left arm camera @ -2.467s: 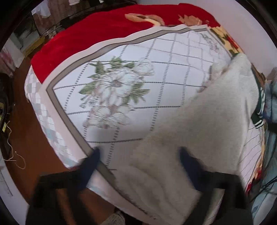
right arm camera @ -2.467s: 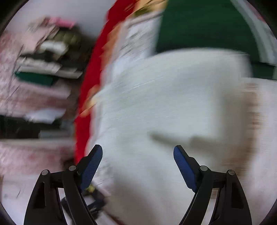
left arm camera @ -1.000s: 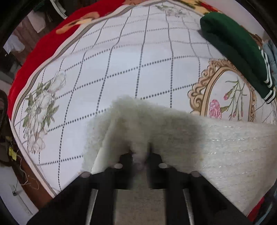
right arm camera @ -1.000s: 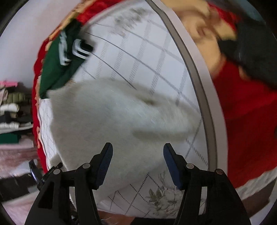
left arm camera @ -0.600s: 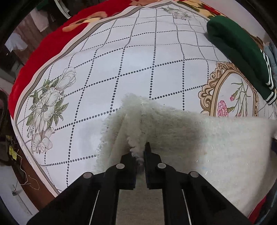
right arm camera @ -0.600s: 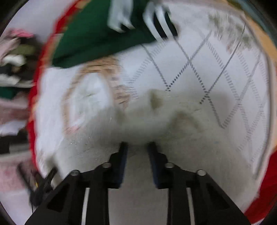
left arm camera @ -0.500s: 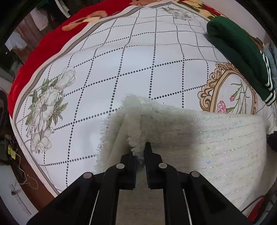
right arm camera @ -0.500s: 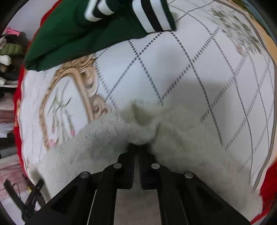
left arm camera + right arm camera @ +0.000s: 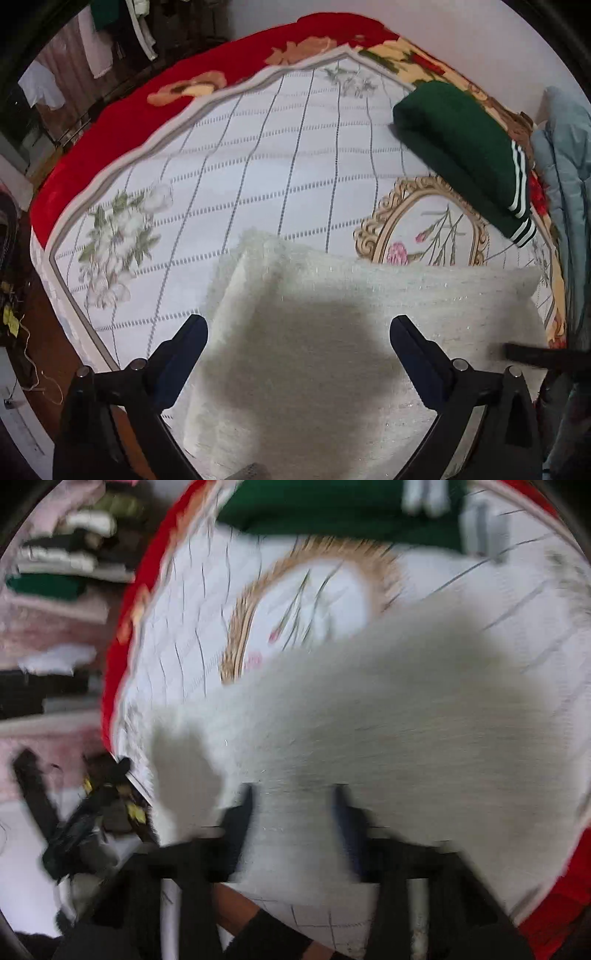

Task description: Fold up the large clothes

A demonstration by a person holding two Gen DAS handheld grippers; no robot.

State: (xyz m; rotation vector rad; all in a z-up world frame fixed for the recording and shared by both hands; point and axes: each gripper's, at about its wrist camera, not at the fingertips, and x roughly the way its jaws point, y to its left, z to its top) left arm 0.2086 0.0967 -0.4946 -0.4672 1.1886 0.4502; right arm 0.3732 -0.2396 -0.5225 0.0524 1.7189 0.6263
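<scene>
Claws first: the left claw [image 9: 298,334] stands wide open, its two blue pads well apart and nothing between them, poised over the near part of the sweater [image 9: 332,332]. The right claw [image 9: 293,814] is badly blurred; its fingers appear parted with fuzzy cloth showing in the gap, so it seems open, holding nothing.

The sweater, a white fluffy knit, lies on the bed [image 9: 258,177] at its near edge, folded into a rough rectangle with a doubled layer showing along its left side. In the left view a dark shadow falls across its middle. Beyond it the quilt's grid pattern and a gold oval frame with flowers [image 9: 424,221] are visible, and farther right a folded green sweater [image 9: 461,147] with white stripes rests against the bed's far side, well apart from the white one. A pale blue garment [image 9: 565,155] hangs at the right edge.

Judging by the look of it, the knit is soft, thick and light, with no stiffness; it will sag and slump from any single grip, and the loose pile may slip if pinched shallowly. Best hold is likely at the two near corners or along the folded edge, biting deep through all layers, both claws lifting together so the layers do not slide apart. The fold seems partly done; another halving probably remains.
</scene>
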